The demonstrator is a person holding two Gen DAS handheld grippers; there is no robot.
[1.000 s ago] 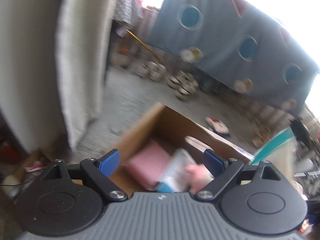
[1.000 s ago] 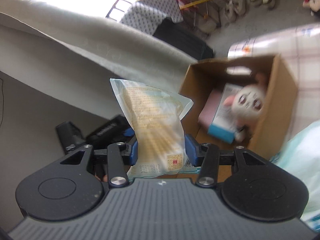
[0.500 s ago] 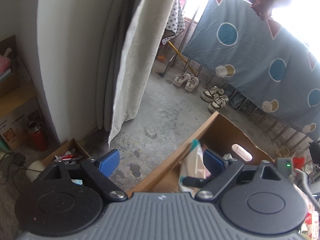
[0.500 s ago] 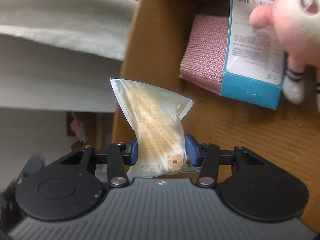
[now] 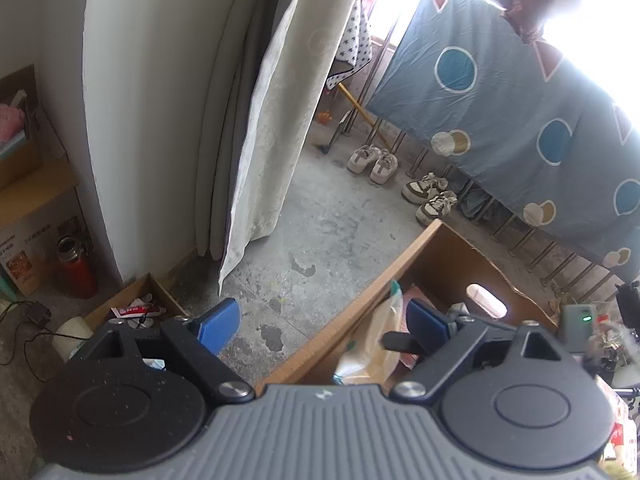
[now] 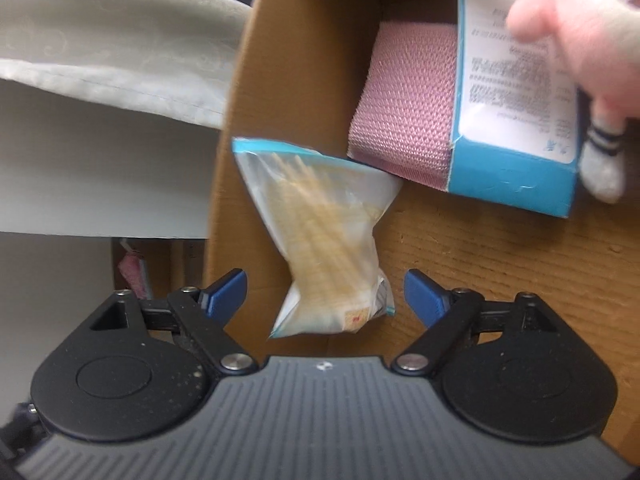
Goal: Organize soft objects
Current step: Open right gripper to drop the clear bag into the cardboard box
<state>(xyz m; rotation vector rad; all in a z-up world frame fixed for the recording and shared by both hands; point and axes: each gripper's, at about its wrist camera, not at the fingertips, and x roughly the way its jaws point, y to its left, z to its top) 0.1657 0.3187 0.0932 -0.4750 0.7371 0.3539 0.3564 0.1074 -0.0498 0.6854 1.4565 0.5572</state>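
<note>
Left wrist view: left tool (image 5: 316, 322) jaws wide apart, nothing between them, just bare concrete floor (image 5: 320, 236) and the near wall of the cardboard box (image 5: 360, 304). The box rim runs diagonally across the tool's right half. A plastic bag (image 5: 380, 344) stands against the inside of that wall, with a black finger of the other tool just beside it. Around: pale curtain (image 5: 272, 128) hanging to the floor, two pairs of sneakers (image 5: 372, 160), blue sheet with circles (image 5: 520, 120) on a rack, red flask (image 5: 76, 264) by the wall, small open carton of litter (image 5: 136, 308) at lower left.

Right wrist view: right tool (image 6: 324, 292) inside the box, jaws opening; the bag (image 6: 324, 240) of pale yellow sticks sits between the blue pads (image 6: 424, 296) but neither pad touches it. The bag leans tilted near the box's left wall, its top corner touching or just beside a pink knitted cloth (image 6: 404, 120). A blue-and-white carton (image 6: 516, 120) lies on the cloth; a pink plush toy (image 6: 580, 40) overlaps the carton at the right.

Only this view shows the box contents clearly; only the left view shows the room.
</note>
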